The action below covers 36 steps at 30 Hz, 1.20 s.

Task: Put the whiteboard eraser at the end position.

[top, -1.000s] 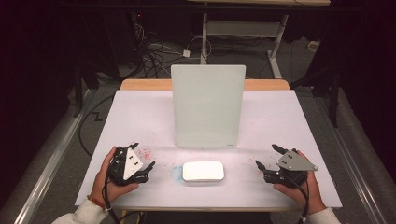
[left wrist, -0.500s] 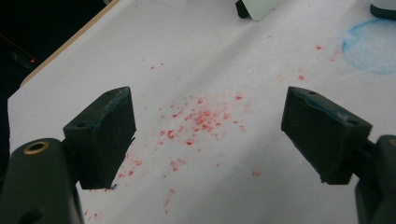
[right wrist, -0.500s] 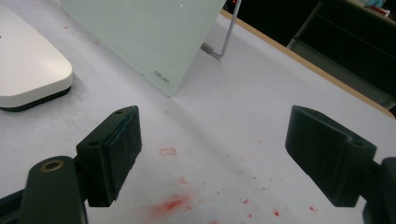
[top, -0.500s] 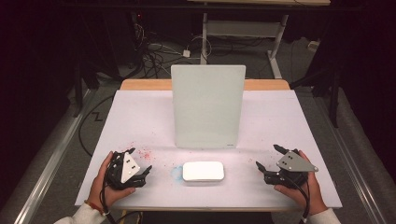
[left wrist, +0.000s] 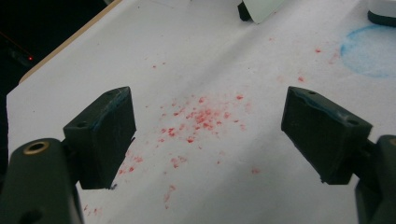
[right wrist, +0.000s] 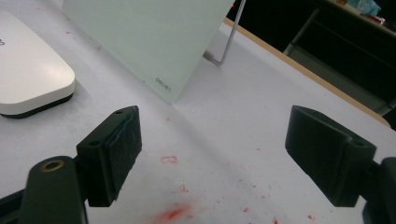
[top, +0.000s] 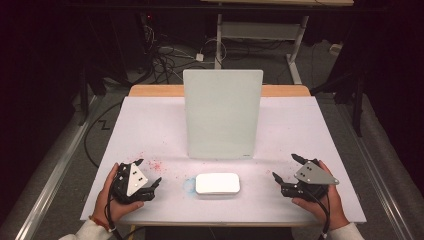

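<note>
A pale glass board (top: 222, 114) stands upright on a stand in the middle of the white table (top: 150, 125). In front of it lies a flat white eraser block (top: 217, 183) next to a blue smudge (top: 188, 186). My left gripper (top: 148, 173) rests open near the front left, over red specks (left wrist: 196, 122). My right gripper (top: 286, 167) rests open at the front right, empty. The right gripper view has the board's lower corner (right wrist: 154, 42) and the eraser (right wrist: 28, 74) ahead of the jaws.
Red marker stains (right wrist: 170, 212) dot the table near both grippers. The table's wooden far edge (top: 155, 90) shows behind the board. Cables and desk legs lie on the dark floor beyond. A thin metal prop (right wrist: 229, 35) holds the board up.
The left gripper has turned a little and settled lower toward the front edge. The right gripper has barely shifted. Both stay open.
</note>
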Each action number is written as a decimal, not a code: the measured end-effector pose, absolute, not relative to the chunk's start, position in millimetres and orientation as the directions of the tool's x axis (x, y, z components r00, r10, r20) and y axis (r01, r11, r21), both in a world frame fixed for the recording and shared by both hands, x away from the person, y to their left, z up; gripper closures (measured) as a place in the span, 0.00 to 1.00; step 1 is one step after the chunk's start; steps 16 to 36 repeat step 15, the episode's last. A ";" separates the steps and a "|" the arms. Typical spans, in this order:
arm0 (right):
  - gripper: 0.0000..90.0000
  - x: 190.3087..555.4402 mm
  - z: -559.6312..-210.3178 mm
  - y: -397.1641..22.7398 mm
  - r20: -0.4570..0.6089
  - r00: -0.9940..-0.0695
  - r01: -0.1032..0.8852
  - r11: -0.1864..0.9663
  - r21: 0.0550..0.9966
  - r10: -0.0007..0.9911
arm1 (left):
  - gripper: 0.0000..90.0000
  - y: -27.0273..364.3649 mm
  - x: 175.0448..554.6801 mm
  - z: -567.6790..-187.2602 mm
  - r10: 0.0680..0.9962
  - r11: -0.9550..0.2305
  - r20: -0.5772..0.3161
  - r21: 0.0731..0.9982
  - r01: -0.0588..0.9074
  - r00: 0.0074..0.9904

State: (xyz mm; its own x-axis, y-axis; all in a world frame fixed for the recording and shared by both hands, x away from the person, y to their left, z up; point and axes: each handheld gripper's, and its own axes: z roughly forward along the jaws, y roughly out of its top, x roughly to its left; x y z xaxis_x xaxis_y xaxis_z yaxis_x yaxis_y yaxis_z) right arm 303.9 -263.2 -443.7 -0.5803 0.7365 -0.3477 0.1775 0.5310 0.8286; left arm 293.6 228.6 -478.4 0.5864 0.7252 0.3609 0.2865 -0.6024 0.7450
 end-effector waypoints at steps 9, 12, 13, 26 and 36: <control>0.21 311.5 -447.8 -265.4 -0.325 -0.593 0.194 0.522 0.830 0.737 | 0.19 229.2 296.6 -477.7 0.749 -0.580 0.340 0.751 0.315 0.569; 0.21 310.9 -449.1 -264.4 -0.322 -0.596 0.197 0.523 0.829 0.735 | 0.19 228.5 297.4 -477.9 0.747 -0.580 0.334 0.750 0.317 0.574; 0.21 311.1 -449.7 -264.5 -0.326 -0.598 0.195 0.528 0.827 0.732 | 0.18 228.3 297.7 -478.0 0.747 -0.580 0.334 0.750 0.318 0.575; 0.21 311.4 -450.4 -264.7 -0.328 -0.600 0.196 0.531 0.824 0.730 | 0.18 227.7 298.6 -478.3 0.746 -0.581 0.334 0.750 0.318 0.576; 0.21 311.4 -450.4 -264.7 -0.328 -0.600 0.196 0.531 0.824 0.730 | 0.18 227.7 298.6 -478.3 0.746 -0.581 0.334 0.750 0.318 0.576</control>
